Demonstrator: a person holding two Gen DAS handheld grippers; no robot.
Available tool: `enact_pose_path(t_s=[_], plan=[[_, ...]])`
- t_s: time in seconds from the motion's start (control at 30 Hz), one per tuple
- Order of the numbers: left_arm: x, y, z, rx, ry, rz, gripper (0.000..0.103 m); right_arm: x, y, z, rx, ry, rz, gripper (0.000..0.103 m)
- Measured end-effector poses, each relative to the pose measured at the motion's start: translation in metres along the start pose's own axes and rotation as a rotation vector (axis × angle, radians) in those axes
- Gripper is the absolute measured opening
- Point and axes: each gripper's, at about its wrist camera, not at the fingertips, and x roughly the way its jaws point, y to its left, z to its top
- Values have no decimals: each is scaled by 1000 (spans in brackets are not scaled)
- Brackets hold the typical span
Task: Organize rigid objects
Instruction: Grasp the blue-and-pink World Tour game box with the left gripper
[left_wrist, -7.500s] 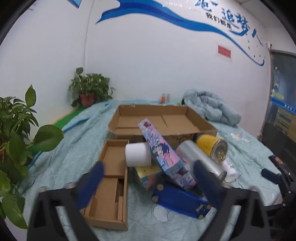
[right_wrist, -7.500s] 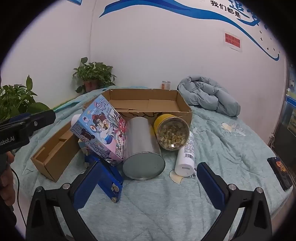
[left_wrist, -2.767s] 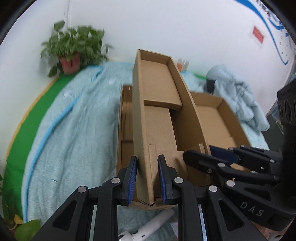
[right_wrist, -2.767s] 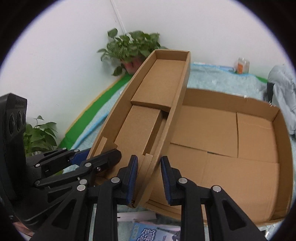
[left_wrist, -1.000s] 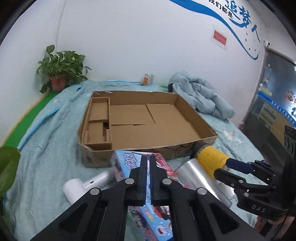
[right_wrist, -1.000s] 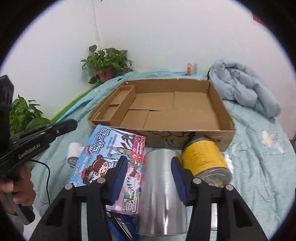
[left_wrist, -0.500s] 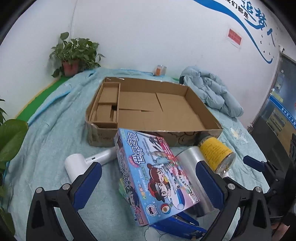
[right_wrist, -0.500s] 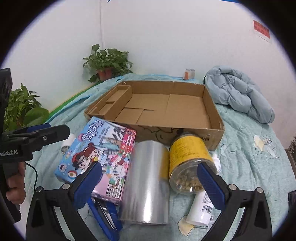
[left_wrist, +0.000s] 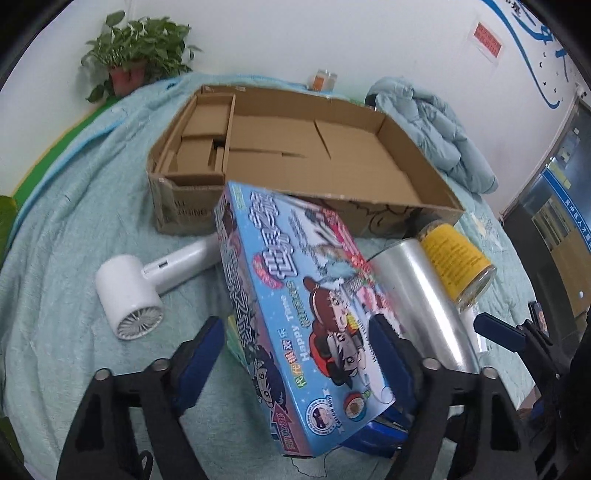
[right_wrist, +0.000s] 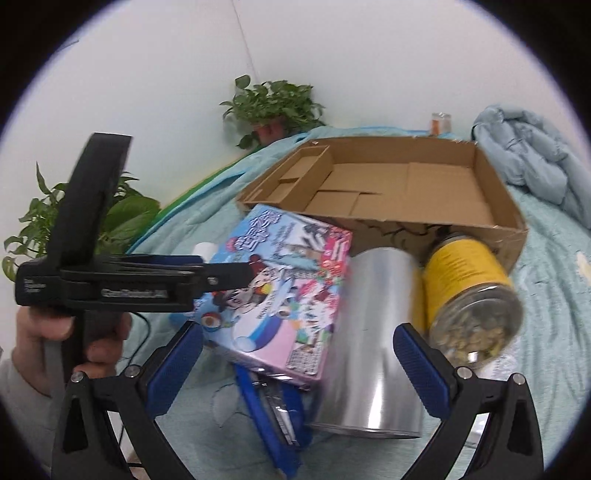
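The picture box (left_wrist: 295, 306) lies on our blue bed cover (left_wrist: 55, 258), leaning on a shiny can (left_wrist: 424, 295) before the big cardboard box (left_wrist: 303, 147). Our left gripper (left_wrist: 295, 354) is closing around it, not touching. Our right gripper (right_wrist: 295, 362) is wide open.

The left claw (left_wrist: 295, 354) tilts steeply down, its jaws closing but not yet pressing on anything. A hand (right_wrist: 70, 332) grips its handle, with a pale sleeve (right_wrist: 22, 402) at the wrist. The right claw (right_wrist: 295, 362) tilts down, jaws spread wide, gripping nothing.
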Motion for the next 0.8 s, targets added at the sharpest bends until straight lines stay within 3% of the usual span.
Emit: enact_pose_path(t_s=[0.03, 0.17, 0.3, 0.53, 0.8], plan=[[5, 2, -1, -4, 16, -3, 65, 4, 1, -1, 9, 13, 20, 103], [13, 17, -4, -69, 38, -89, 59, 17, 6, -1, 26, 54, 48, 103], [5, 34, -3, -134, 14, -157, 43, 24, 10, 2, 22, 70, 57, 103], [-7, 47, -6, -156, 4, -185, 39, 36, 20, 1, 3, 104, 87, 102], [-44, 89, -18, -187, -25, -152, 38, 49, 23, 8, 22, 140, 173, 102]])
